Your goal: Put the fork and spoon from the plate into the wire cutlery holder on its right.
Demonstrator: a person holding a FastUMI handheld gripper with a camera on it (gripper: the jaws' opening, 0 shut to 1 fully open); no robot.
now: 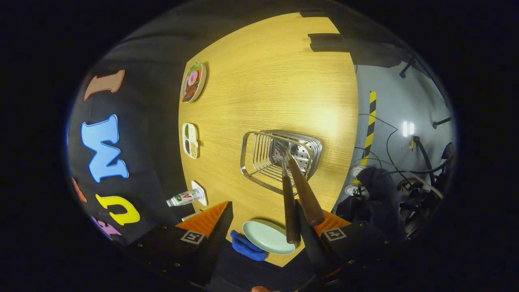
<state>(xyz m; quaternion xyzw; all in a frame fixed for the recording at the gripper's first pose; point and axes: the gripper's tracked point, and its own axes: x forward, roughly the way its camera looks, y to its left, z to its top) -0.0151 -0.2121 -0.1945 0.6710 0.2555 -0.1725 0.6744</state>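
The wire cutlery holder [279, 156] stands on the wooden table [275, 81], beyond my fingers. Two brown-handled utensils, the fork [290, 211] and spoon [306, 194], stand in it with their metal heads down in the basket and their handles leaning up toward me. The pale green plate [267, 237] lies bare between my fingers, below the holder. My gripper [263, 207] is open, its fingers wide apart. The handles cross in front of the right finger [334, 225]; the left finger [211, 221] is well clear of them. Which handle belongs to the fork is hard to tell.
A blue cloth [246, 247] lies beside the plate. Along the table's far edge sit a small water bottle [183, 198], a divided snack dish [189, 140] and a plate of food [193, 82]. Past the table's other edge the floor holds cables and a yellow-black striped strip [369, 125].
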